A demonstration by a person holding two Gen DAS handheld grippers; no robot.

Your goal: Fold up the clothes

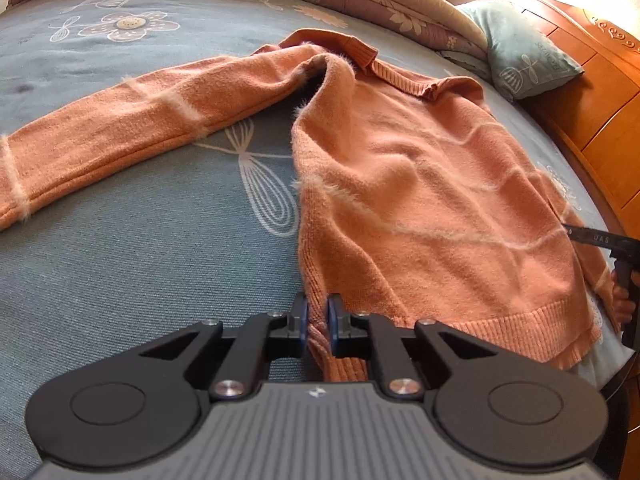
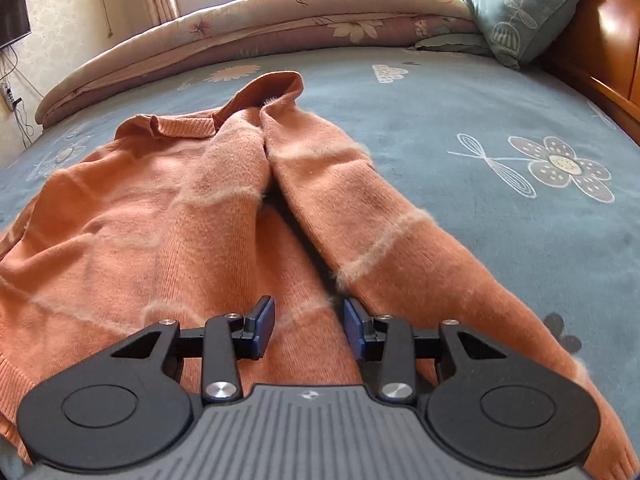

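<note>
An orange knit sweater (image 1: 420, 184) with pale fuzzy stripes lies flat on the blue flowered bed sheet (image 1: 120, 280). One sleeve (image 1: 120, 128) stretches out to the left in the left wrist view. My left gripper (image 1: 317, 320) is shut on the sweater's ribbed hem at its near left corner, and the knit edge runs between the blue pads. In the right wrist view the sweater (image 2: 120, 220) fills the left and a sleeve (image 2: 380, 220) runs down the right. My right gripper (image 2: 309, 320) stands open just above the sweater body, with nothing pinched.
A folded flowered quilt (image 2: 280, 16) lies along the far side of the bed. A blue pillow (image 2: 516, 8) leans on the wooden headboard (image 1: 592, 92). A hand (image 1: 624, 304) on black hardware shows at the right edge of the left wrist view.
</note>
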